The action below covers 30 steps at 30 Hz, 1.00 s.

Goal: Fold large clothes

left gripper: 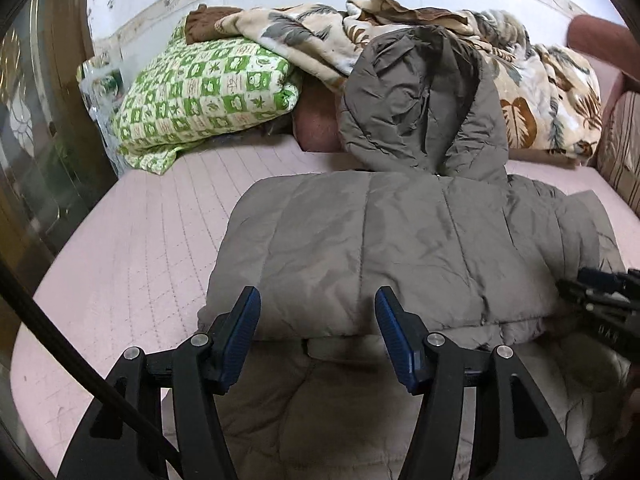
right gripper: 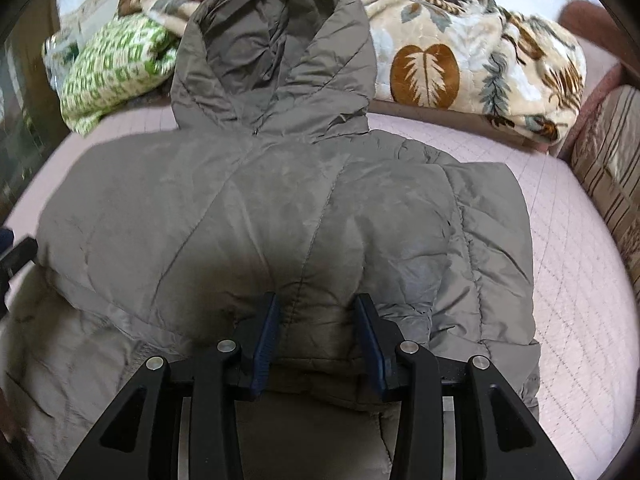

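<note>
Fingers of the left gripper (left gripper: 318,336) stand spread with nothing pinched, hovering just above the near fold edge of the grey hooded puffer jacket (left gripper: 400,248), which lies on the pink quilted mattress (left gripper: 140,220); a green checked pillow (left gripper: 204,96) and a leaf-print blanket (left gripper: 532,92) sit behind it. From the right wrist, the right gripper (right gripper: 316,336) has its pads either side of a puffed ridge of that folded edge, apparently pinching it. Judging by the layers, the lower half is already doubled up over the body, while the hood (right gripper: 276,52) remains unfolded, so about one fold seems left.
</note>
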### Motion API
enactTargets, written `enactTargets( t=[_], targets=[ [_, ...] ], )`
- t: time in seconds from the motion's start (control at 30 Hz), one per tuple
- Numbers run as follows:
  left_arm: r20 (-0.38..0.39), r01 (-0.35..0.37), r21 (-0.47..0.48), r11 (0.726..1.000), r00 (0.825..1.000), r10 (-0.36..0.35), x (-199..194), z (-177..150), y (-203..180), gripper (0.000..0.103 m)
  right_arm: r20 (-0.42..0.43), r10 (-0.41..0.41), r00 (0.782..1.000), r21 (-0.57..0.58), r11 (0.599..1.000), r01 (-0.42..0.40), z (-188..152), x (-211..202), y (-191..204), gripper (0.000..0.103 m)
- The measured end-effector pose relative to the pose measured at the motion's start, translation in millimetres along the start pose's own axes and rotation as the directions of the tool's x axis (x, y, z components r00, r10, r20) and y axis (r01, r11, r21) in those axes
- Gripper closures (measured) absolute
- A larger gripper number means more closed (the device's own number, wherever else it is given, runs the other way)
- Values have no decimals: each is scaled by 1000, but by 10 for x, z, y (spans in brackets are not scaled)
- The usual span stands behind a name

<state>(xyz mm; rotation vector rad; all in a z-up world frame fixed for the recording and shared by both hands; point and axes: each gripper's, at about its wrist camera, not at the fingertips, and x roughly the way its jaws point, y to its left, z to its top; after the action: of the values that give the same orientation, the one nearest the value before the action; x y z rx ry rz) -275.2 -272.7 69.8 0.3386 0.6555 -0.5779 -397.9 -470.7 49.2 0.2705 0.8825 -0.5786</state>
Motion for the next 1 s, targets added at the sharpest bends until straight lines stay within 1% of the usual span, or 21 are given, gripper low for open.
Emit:
enactTargets(
  t=[0.07, 0.13, 0.23, 0.27, 0.3, 0.33, 0.37, 0.43, 0.47, 0.53, 0.6, 0.63, 0.67, 0.73, 0.77, 0.83, 0.87, 0.93, 1.0],
  targets=[
    [6, 8, -3, 1000, 1000, -8, 10, 16, 30, 44, 4, -21, 1000, -23, 1000, 21, -2, 2, 29, 60],
    [8, 34, -7, 999, 999, -34, 11, 26, 57, 44, 14, -27, 1000, -31, 999, 27, 4, -34, 30, 60],
    [2, 105, 7, 994, 994, -106, 7, 60, 60, 44, 53, -13, 998, -28, 999, 14, 18, -227, 15, 59],
    [-1, 139, 19, 990, 990, -139, 1, 73, 47, 44, 68, -7, 998, -29, 1000, 9, 13, -299, 19, 58],
    [0, 153, 23, 988, 988, -153, -2, 90, 44, 44, 85, -7, 996, -27, 1000, 10, 4, -371, 39, 55],
    [4, 169, 21, 985, 986, -169, -17, 106, 43, 43, 104, -15, 995, -18, 1000, 17, -21, -461, 33, 54],
    [2, 189, 16, 982, 982, -189, -24, 122, 40, 40, 107, -18, 994, -5, 1000, 19, -42, -508, 24, 52],
    [-8, 220, 7, 975, 975, -220, -16, 136, 29, 39, 101, 2, 995, 46, 999, -6, -104, -578, 8, 52],
    [-13, 224, 2, 975, 975, -223, -3, 139, 28, 39, 99, 7, 995, 68, 998, -13, -144, -589, 12, 52],
    [-34, 230, -7, 973, 973, -230, 33, 134, 36, 39, 68, 3, 998, 90, 996, -10, -240, -557, 59, 52],
    [-80, 224, -12, 974, 971, -225, 103, 118, 43, 39, 28, 6, 1000, 93, 996, -9, -306, -530, 142, 52],
    [-115, 200, -15, 980, 973, -201, 166, 98, 49, 39, 18, 17, 1000, 89, 996, -19, -302, -538, 179, 52],
    [-152, 181, -15, 983, 972, -181, 240, 78, 56, 39, 15, 24, 1000, 79, 997, -25, -252, -594, 227, 52],
    [-175, 183, -33, 983, 967, -186, 312, 53, 86, 39, 21, 25, 999, 64, 998, -27, -117, -701, 281, 52],
    [-179, 181, -43, 983, 966, -186, 324, 57, 109, 39, 26, 29, 999, 56, 998, -31, 7, -790, 305, 52],
    [-142, 196, -65, 979, 969, -203, 231, 102, 165, 39, 42, 34, 999, 60, 998, -36, 234, -949, 316, 52],
    [-101, 224, -82, 971, 968, -231, 138, 148, 206, 39, 48, 43, 998, 65, 997, -46, 373, -1031, 314, 52],
    [-32, 272, -101, 957, 961, -276, -11, 223, 282, 38, 64, 57, 996, 79, 995, -62, 638, -1166, 302, 52],
    [15, 300, -110, 948, 954, -300, -103, 277, 352, 36, 89, 54, 995, 84, 995, -62, 956, -1278, 277, 52]
  ],
)
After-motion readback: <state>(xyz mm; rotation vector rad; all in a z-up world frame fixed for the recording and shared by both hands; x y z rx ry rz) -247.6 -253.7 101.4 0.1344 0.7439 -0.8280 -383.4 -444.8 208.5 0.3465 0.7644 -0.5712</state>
